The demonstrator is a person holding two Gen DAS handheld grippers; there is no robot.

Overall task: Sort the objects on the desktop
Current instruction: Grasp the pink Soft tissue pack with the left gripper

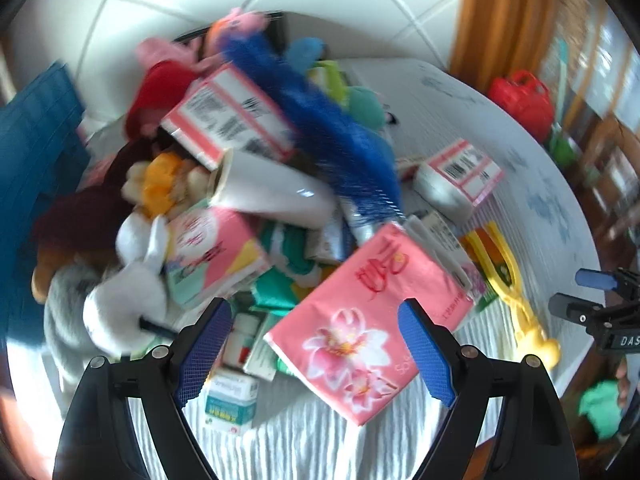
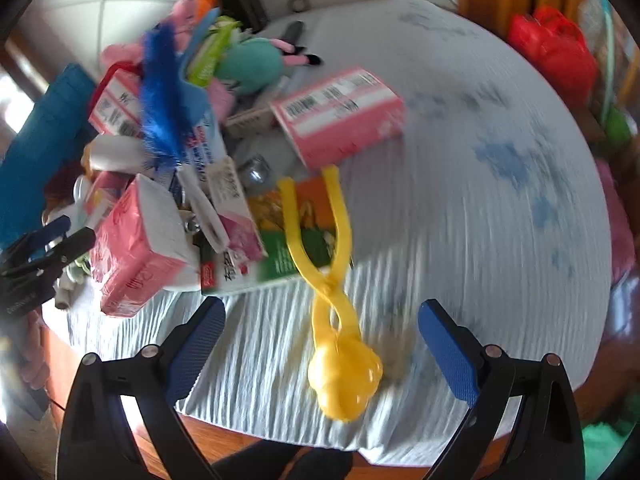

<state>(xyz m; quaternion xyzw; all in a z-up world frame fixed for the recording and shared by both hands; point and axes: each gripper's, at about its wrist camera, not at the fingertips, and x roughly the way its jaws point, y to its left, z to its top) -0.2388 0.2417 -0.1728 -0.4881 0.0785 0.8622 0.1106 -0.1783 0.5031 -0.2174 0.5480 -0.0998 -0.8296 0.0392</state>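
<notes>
left gripper point(image 1: 316, 344): jaws spread wide, nothing pinched; pink tissue pack lies on the table below and between the blue pads point(image 1: 202, 350), not touching them as far as can be seen
right gripper point(image 2: 322, 354): jaws spread wide, nothing pinched; yellow tongs lie on the cloth between the pads point(image 2: 448, 354), apart from both
pink tissue pack point(image 1: 352, 320): flower print, near edge of the pile, tilted, resting partly on small boxes
yellow tongs point(image 2: 332, 280): round head toward the camera, two thin arms pointing away, lying over a green and orange box point(image 2: 288, 240)
pile point(image 1: 240, 184): mixed heap on left half of table, blurred
white roll point(image 1: 272, 192): on its side, mid-pile, open end to the left
blue feather duster point(image 1: 340, 136): lies diagonally across top of pile
pink label box point(image 2: 340, 112): at right edge of pile, tilted
plush toys point(image 1: 132, 272): white one and orange one at left of pile
small medicine box point(image 1: 230, 404): on cloth just beside left pad
table point(image 2: 480, 200): round, pale ribbed cloth with blue marks, right half bare
red bag point(image 2: 554, 46): off the table, far right
</notes>
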